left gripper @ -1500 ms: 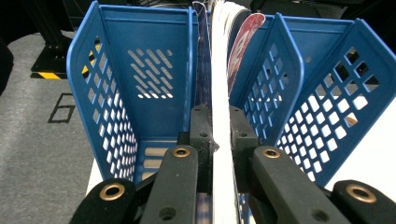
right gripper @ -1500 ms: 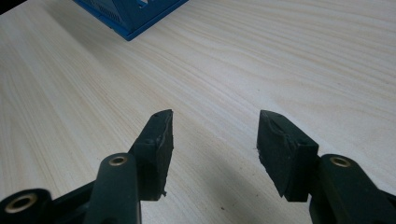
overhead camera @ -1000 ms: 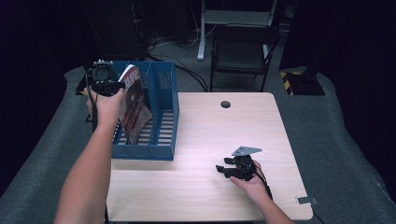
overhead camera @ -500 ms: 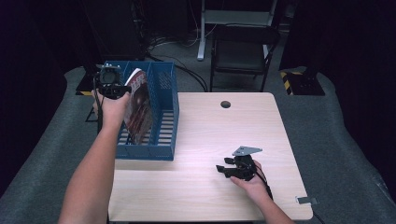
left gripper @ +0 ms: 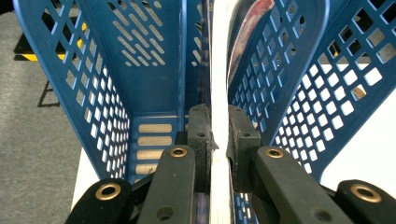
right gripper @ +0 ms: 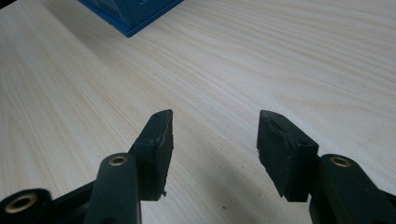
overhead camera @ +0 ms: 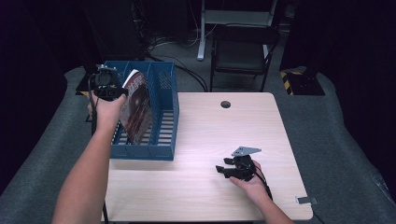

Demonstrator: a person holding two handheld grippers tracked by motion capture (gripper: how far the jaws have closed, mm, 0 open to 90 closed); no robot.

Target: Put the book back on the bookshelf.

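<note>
The left gripper (left gripper: 218,135) has its fingers (left gripper: 200,135) clenched on the white edge of a magazine (overhead camera: 136,106), which stands tilted in the blue file rack (overhead camera: 163,140); the right gripper (right gripper: 214,149), fingers (right gripper: 156,149) released and holding nothing, rests low over the bare tabletop (overhead camera: 210,135).

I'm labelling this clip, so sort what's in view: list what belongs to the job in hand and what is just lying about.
In the job:
- magazine, clamped in the left gripper
- blue file rack, the magazine standing in one of its slots

Lying about:
- right gripper, open and holding nothing, over the table
- dark chair behind the table
- yellow-and-black striped object on the floor
</note>
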